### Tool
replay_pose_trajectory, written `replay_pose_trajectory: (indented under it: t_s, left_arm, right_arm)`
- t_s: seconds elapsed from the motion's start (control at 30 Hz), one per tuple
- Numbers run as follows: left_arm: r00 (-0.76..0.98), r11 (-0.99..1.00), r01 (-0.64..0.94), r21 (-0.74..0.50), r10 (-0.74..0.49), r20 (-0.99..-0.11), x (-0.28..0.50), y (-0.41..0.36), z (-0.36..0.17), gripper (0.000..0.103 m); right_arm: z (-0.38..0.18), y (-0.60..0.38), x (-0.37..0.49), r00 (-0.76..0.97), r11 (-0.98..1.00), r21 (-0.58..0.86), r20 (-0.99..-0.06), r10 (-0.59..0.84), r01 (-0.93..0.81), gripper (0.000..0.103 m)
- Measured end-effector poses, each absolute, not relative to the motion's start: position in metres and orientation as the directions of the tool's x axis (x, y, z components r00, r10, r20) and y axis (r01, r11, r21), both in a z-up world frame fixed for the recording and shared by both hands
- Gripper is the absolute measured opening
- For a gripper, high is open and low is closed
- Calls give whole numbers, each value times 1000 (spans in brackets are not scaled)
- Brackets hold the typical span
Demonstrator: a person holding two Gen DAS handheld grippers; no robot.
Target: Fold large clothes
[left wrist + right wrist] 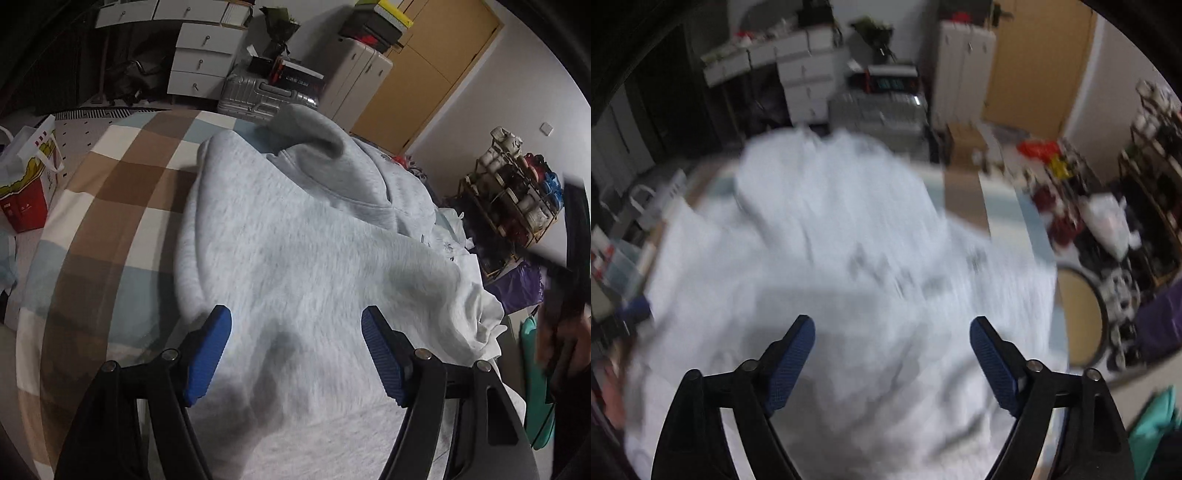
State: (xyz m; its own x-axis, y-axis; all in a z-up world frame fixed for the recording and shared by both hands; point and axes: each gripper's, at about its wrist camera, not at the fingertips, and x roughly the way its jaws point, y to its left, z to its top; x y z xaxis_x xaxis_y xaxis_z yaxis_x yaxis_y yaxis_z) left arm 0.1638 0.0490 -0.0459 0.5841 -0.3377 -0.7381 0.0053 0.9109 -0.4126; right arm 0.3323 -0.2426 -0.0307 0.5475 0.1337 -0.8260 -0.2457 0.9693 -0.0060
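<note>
A light grey sweatshirt [295,251] lies spread on a bed covered by a checked bedspread [122,184] in brown, cream and pale blue. In the left wrist view the left tongs [295,354] hang above the garment's lower part with their blue pads apart and nothing clamped between them; the cloth lies below the pads, and contact cannot be told. The collar [314,147] sits toward 12 o'clock, and the garment's left edge runs from 11 down to 8 o'clock, with bare bedspread open beyond it toward 9. At 3 to 4 o'clock the cloth bunches at the bed's edge, with a shoe rack [517,199] beyond. A silver suitcase [266,98] stands past the bed's far edge at 12.

The right wrist view is heavily blurred. The right tongs [892,362] stand wide apart over the sweatshirt, gripping nothing. Bare bedspread shows at 1 to 2 o'clock.
</note>
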Motion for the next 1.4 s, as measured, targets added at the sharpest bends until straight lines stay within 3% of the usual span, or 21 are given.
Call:
replay_pose_trajectory:
  t_s: [0.2,0.3,0.43,0.47,0.53,0.57,0.63,0.67,0.7,0.87,1.07,1.27,1.4]
  left_arm:
    - [585,924,7,-382,-314,-748,160,40,-52,69]
    - [575,928,-3,-371,-302,-760,163,41,-51,69]
    - [569,927,4,-375,-311,-761,162,42,-53,69]
    - [564,927,4,-374,-311,-765,162,42,-53,69]
    - [564,921,5,-389,-324,-760,162,43,-53,69]
    - [565,921,14,-389,-328,-757,162,42,-52,69]
    - [570,925,23,-379,-324,-755,163,41,-51,69]
    - [571,925,28,-378,-326,-754,163,40,-51,69]
    - [572,923,25,-383,-328,-752,161,40,-51,69]
    - [588,930,47,-364,-321,-743,154,32,-42,69]
    - [624,941,61,-333,-296,-723,169,25,-9,69]
    - [652,970,140,-197,-240,-720,229,-17,39,69]
    - [592,982,184,-48,-150,-792,297,-63,34,69]
  right_arm:
    - [0,-165,442,557,980,-21,-825,94,-197,96]
    - [-19,-130,495,519,984,4,-849,98,-180,95]
    - [-58,-95,539,501,981,-86,-865,14,-176,91]
    - [-85,-98,552,458,980,-96,-889,-7,-172,86]
    - [-110,-93,556,398,978,-112,-917,-33,-175,55]
    - [-115,-91,555,396,974,-122,-918,-37,-192,51]
    - [-104,-94,543,441,974,-109,-897,-10,-200,20]
    - [-97,-99,539,464,976,-89,-886,14,-199,17]
    - [-85,-107,529,497,979,-84,-868,21,-188,6]
    - [-44,-156,486,602,988,-44,-797,52,-145,4]
    - [-57,-231,428,563,995,23,-823,75,-98,4]
    - [-67,-265,362,547,970,188,-801,244,-157,5]
    - [-78,-276,336,539,938,298,-768,345,-176,5]
